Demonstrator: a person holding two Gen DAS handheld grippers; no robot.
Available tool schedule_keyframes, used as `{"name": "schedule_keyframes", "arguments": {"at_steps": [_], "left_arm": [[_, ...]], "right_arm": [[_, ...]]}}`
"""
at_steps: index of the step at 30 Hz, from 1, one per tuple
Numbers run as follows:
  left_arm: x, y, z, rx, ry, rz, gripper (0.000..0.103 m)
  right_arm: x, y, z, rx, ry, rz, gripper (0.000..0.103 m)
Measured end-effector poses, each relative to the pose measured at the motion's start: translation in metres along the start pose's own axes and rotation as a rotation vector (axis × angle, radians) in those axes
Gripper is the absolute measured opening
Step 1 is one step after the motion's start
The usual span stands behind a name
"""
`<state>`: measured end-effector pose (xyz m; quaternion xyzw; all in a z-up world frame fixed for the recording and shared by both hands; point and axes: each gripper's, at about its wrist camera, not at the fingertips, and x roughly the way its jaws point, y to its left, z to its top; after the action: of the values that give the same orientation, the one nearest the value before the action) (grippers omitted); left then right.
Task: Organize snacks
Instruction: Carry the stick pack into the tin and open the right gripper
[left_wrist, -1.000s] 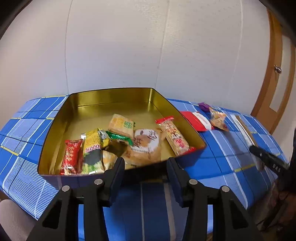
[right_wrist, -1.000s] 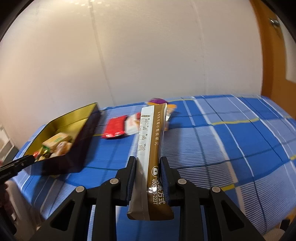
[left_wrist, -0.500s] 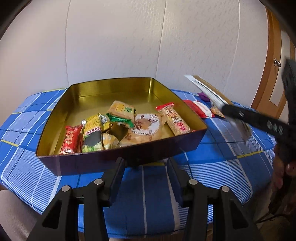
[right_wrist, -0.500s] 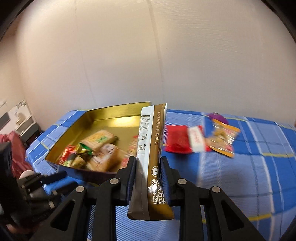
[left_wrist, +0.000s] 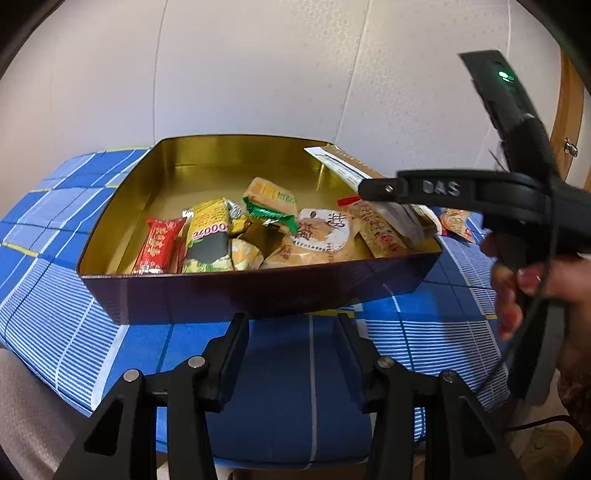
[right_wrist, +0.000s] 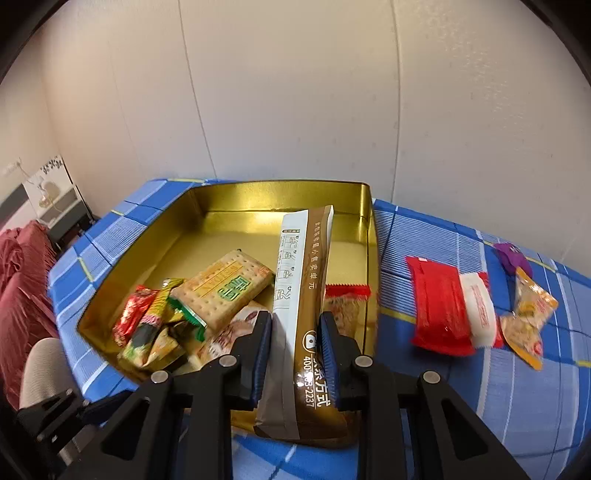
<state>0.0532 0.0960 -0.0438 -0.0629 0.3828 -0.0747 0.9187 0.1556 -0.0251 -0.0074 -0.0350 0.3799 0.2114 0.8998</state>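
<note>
Right gripper (right_wrist: 295, 347) clamped tight; left gripper (left_wrist: 291, 354) parted, holding nothing.

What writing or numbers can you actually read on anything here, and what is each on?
"DAS": raised letters on the right gripper.
"24000": yellow snack packet in the gold tin.
"400-…-2237", middle digits under glare: brown sachet held by that gripper.
Other packet print: too small or blurred.

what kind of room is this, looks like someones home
Probably a home, perhaps a living or dining room: a table under a blue checked cloth against a plain wall, a wooden door frame, and red fabric, maybe a sofa, beside a small shelf unit.
</note>
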Motion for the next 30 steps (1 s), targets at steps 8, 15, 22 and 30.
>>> {"name": "schedule_keyframes", "arguments": {"at_steps": [8, 15, 22, 30], "left_arm": [[0.005, 0.01, -0.003, -0.04, 0.019, 0.012, 0.048], [0.006, 0.012, -0.005, -0.05, 0.026, 0.02, 0.048], [0.009, 0.007, -0.008, -0.037, 0.041, 0.012, 0.048], [0.009, 0.001, -0.009, -0.015, 0.044, 0.006, 0.048]], "right_arm": [[0.035, -0.004, 0.019, -0.004, 0.069, -0.024, 0.027], [0.06, -0.006, 0.029, 0.007, 0.106, -0.052, 0.034], [0.027, -0.016, 0.022, 0.048, -0.009, -0.028, 0.035], [-0.026, -0.049, 0.0, 0.152, -0.103, -0.064, 0.042]]}}
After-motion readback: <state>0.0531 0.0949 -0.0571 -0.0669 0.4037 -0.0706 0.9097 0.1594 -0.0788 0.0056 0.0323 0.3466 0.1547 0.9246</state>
